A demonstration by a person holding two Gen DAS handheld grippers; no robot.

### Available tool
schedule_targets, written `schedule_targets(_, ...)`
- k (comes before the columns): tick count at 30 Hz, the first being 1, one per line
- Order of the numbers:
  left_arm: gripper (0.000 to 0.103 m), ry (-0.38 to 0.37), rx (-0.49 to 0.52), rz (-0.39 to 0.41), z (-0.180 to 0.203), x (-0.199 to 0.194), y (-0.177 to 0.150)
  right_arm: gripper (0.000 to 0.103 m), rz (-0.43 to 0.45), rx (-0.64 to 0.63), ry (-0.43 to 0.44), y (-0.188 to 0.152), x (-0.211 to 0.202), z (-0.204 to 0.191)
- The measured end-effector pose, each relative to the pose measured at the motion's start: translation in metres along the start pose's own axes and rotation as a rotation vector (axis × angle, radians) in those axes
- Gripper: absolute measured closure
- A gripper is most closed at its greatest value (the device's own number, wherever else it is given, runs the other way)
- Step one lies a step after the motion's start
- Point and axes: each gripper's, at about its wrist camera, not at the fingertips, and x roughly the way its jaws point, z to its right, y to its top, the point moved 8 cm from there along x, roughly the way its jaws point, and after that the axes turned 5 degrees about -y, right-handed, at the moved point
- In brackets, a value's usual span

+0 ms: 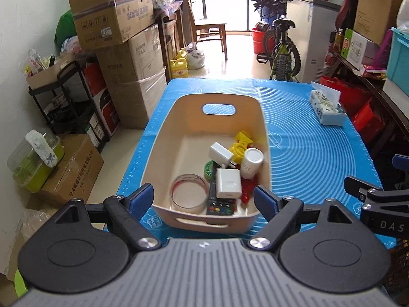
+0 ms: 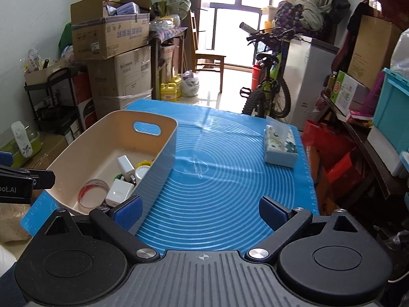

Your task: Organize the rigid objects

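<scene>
Left gripper had jaws wide apart, nothing btwn pads, hovering over near end of beige bin. Bin sat on blue mat, just ahead of and below left claw. Inside bin, right in front of claw: tape roll, white adapter box, remote, white bottle, charger, yellow toy bits. Right gripper also spread open, empty, over bare mat w/ bin to its left. Tissue box far ahead-right of right claw

A smooth matt plastic basket is seen on a glossy blue mat; cardboard boxes are stacked behind.
</scene>
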Motion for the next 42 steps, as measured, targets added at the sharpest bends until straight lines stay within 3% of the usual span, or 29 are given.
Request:
schedule_targets(15,0.018,-0.081,0.046,0.001,0.042,-0.012,-0.053,0.006,-0.008,0.036,-0.047,-0.062,-0.029,0.018)
schedule_targets(21,0.004,-0.132,0.04,0.0,0.049,-0.008,-0.07,0.006,-0.02,0.023,-0.058,-0.086,-0.03,0.016)
schedule_targets(42,0.004,-0.114,0.032,0.053,0.05,0.003,-0.097,0.006,0.022,0.036,-0.108,-0.12,-0.031,0.01)
